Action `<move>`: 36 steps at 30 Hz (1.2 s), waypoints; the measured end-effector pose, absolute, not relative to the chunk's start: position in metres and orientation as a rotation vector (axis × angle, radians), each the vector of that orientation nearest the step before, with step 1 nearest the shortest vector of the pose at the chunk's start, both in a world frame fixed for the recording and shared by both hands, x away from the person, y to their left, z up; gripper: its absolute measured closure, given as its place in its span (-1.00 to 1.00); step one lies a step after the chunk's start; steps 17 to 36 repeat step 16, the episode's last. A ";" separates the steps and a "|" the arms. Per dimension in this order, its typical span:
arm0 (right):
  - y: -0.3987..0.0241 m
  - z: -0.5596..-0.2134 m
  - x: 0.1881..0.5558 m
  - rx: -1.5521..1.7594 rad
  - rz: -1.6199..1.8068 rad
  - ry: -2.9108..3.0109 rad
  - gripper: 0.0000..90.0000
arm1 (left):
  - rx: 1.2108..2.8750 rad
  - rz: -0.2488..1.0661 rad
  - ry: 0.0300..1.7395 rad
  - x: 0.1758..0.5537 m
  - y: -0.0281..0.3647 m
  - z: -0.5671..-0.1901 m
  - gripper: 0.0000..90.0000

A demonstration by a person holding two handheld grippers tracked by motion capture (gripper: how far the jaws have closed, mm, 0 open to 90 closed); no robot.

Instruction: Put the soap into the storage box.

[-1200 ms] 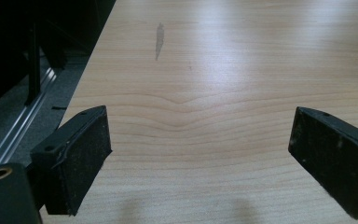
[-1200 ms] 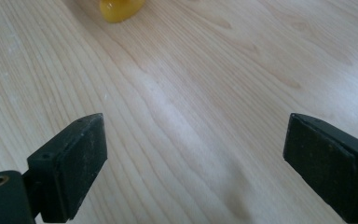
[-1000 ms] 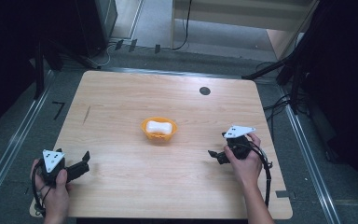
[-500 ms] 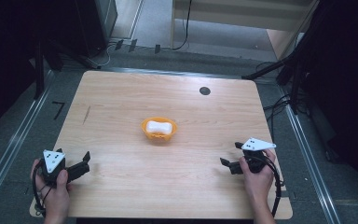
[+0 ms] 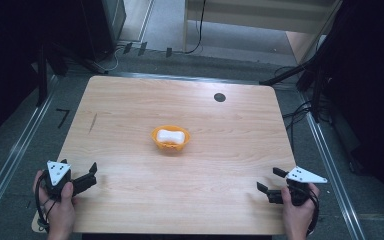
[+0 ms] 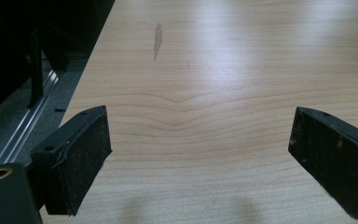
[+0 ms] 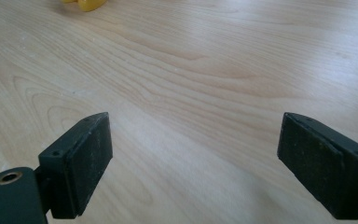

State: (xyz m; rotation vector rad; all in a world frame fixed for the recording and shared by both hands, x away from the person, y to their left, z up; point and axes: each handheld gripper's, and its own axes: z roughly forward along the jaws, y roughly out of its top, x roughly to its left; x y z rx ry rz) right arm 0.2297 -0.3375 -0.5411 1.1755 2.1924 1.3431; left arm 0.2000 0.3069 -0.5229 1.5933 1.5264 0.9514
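While orange bowl (image 5: 170,138) with white object (image 5: 170,136) inside sits mid-bench (image 5: 130,110), both grippers rest near front edge, well apart from it. Left gripper (image 5: 91,174) at front-left corner, fingers (image 6: 77,158) wide apart, nothing between. Right gripper (image 5: 270,180) at front-right, fingers (image 7: 81,161) wide but just been closing slightly, nothing between.

Each hand holds a black gripper: the left gripper (image 5: 82,181) at the lower left of the high view, the right gripper (image 5: 271,184) at the lower right. Both carry a pale grey three-cornered plate dotted with small dark marks, and a thin black cable loops beside each wrist. Up close, the jaws are blocky, with matte, slightly scuffed black pads (image 6: 86,154) and a brass-ringed hole at the lower left corner.
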 end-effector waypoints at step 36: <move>-0.371 -0.551 0.210 1.293 1.402 2.068 -0.76 | 1.620 0.925 1.530 0.203 0.307 -0.523 -0.87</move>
